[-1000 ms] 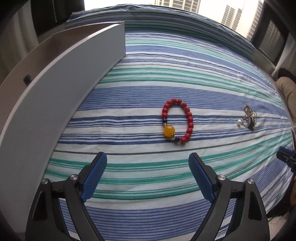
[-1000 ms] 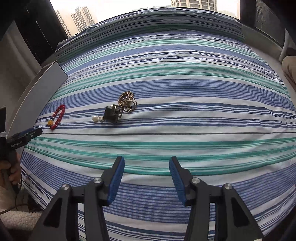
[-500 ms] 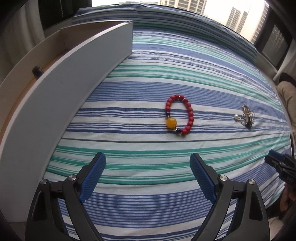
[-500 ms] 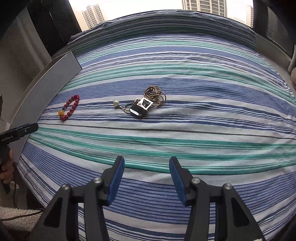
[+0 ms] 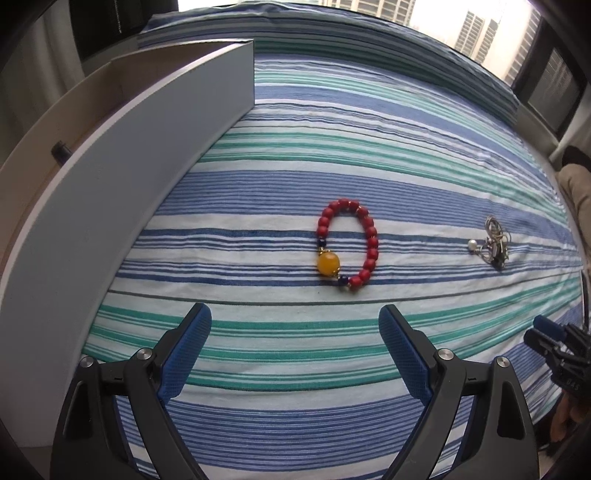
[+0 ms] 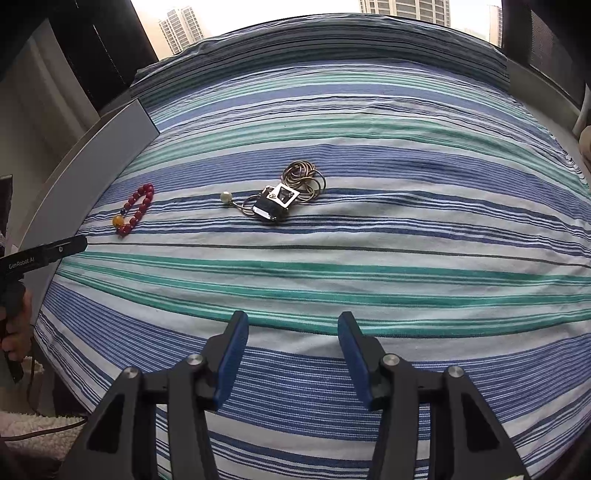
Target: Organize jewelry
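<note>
Both my claws spread, empty: left claw (image 5: 294,330) now nearer red bracelet (image 5: 347,244); right claw (image 6: 291,338) now centred on necklace tangle (image 6: 282,197). Pickups next.

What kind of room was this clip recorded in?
Most likely a bedroom in a high-rise flat: the jewelry lies on a striped bedspread, an open drawer stands beside the bed, and apartment towers show through the window behind.

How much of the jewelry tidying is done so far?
Nothing looks put away yet. The bracelet and the necklace tangle lie loose on the bed. The left gripper and right gripper are open, holding nothing. The drawer waits beside the bed.
</note>
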A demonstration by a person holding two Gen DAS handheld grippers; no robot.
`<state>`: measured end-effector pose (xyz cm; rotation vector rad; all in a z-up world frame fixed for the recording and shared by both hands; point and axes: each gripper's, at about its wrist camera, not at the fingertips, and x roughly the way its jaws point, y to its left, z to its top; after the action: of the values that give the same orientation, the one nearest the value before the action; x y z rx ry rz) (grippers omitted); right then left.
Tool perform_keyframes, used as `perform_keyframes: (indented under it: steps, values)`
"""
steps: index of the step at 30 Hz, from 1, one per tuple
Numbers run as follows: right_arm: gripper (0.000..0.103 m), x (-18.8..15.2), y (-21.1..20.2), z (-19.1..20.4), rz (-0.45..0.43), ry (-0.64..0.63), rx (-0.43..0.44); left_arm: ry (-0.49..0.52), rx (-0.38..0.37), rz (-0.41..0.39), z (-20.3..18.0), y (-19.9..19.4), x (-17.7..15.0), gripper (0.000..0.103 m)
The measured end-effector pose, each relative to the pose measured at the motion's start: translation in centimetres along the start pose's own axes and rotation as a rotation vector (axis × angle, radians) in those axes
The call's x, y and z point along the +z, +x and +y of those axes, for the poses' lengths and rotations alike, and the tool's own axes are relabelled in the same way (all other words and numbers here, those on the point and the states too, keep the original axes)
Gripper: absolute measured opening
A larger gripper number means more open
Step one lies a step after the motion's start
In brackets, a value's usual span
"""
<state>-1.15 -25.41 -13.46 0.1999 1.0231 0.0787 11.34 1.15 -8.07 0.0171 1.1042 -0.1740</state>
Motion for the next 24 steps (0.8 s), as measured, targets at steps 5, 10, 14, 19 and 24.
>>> perform_keyframes:
  steps: [5,10,14,19,24]
  values:
    - [0.051,-0.1,-0.2,0.4,-0.003,-0.014,0.002,0.027,0.015,-0.016,-0.8,-0.2,0.5,0.093]
    - [0.051,0.0,-0.2,0.2,0.002,-0.006,-0.005,0.041,0.03,-0.019,-1.0,-0.3,0.3,0.093]
    - [0.051,-0.1,-0.1,0.5,0.003,-0.017,-0.001,0.043,0.039,-0.023,-1.0,-0.4,0.4,0.093]
    - [0.051,-0.1,0.0,0.8,0.008,-0.023,0.004,0.04,0.005,0.001,-0.4,-0.3,0.8,0.093]
    - [0.051,0.0,-0.5,0.3,-0.006,-0.01,-0.004,-0.12,-0.153,0.043,3.3,0.2,2.8,0.093]
